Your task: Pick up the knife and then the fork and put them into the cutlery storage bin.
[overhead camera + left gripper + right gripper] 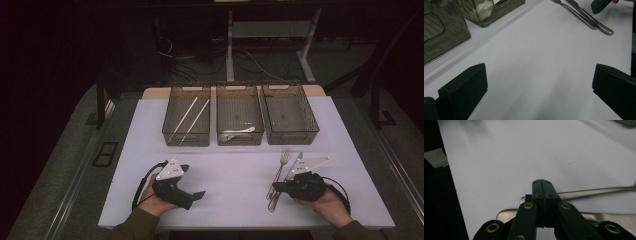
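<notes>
Right gripper (278,187) sits low at the near right of the table, held in the person's right hand (327,202); its jaws are pressed flat together with nothing between them, as the right gripper view shows. Just under and past its tips lie a fork (280,173) and a knife (288,176), side by side on the white table cover (235,165), handles toward the person and tips toward the bins. In the right gripper view both metal handles (596,192) run across behind the closed jaws; whether the jaws touch them I cannot tell. Fork is left of the knife in the high view, the two nearly touching.

Left gripper (199,195) is at the near left, held in the left hand (150,197), pointing right toward the cutlery but well apart from it. Its jaws stand wide apart, bare cover between them in the left gripper view, with the fork (574,12) and knife (594,18) at the far end.

Three clear bins stand in a row at the far side of the cover. Left bin (172,130) holds two white chopsticks (192,114), middle bin (222,134) holds a white spoon (239,131), right bin (309,122) looks bare inside.
</notes>
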`<action>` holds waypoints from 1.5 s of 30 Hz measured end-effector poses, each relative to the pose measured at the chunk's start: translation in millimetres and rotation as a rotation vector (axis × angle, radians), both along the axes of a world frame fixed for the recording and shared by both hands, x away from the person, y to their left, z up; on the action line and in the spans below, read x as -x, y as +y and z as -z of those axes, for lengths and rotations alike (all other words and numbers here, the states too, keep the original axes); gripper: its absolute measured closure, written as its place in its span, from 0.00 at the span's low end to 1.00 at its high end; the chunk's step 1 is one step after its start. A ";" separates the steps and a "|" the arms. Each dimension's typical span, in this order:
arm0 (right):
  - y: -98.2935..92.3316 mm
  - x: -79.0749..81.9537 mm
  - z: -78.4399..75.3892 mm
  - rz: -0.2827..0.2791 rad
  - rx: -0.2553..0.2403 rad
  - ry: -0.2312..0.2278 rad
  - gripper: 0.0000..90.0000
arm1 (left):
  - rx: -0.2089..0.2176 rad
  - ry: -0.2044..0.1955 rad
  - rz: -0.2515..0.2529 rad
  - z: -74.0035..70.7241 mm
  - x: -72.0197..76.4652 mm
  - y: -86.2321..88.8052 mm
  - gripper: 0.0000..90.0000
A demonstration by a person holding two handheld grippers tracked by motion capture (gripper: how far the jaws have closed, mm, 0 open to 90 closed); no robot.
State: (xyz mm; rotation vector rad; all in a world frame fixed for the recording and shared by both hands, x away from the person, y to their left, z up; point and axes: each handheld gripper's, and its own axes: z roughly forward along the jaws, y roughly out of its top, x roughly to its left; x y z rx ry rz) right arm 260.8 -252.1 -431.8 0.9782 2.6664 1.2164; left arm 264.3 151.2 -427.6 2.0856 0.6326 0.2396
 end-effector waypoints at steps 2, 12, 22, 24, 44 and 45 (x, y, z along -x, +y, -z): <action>6.5 0.1 2.0 -0.026 0.018 0.006 1.00 | 0.000 0.000 0.000 0.1 0.1 -0.1 0.00; 23.2 5.3 8.7 -0.092 0.070 0.026 1.00 | -0.005 0.002 0.001 0.0 -0.3 1.0 0.00; 28.9 9.9 11.5 -0.145 0.114 0.030 1.00 | -0.020 0.010 0.004 1.2 -0.7 -0.1 0.00; 28.8 11.0 11.1 -0.144 0.115 0.038 1.00 | -0.019 0.010 0.004 1.2 -0.7 0.0 0.00; 8.5 21.8 6.7 -0.109 0.138 0.044 1.00 | -0.008 0.031 0.004 3.0 -1.8 0.1 0.00; 6.4 22.1 6.0 -0.104 0.137 0.044 1.00 | -0.011 0.030 0.007 2.9 -1.7 0.2 0.00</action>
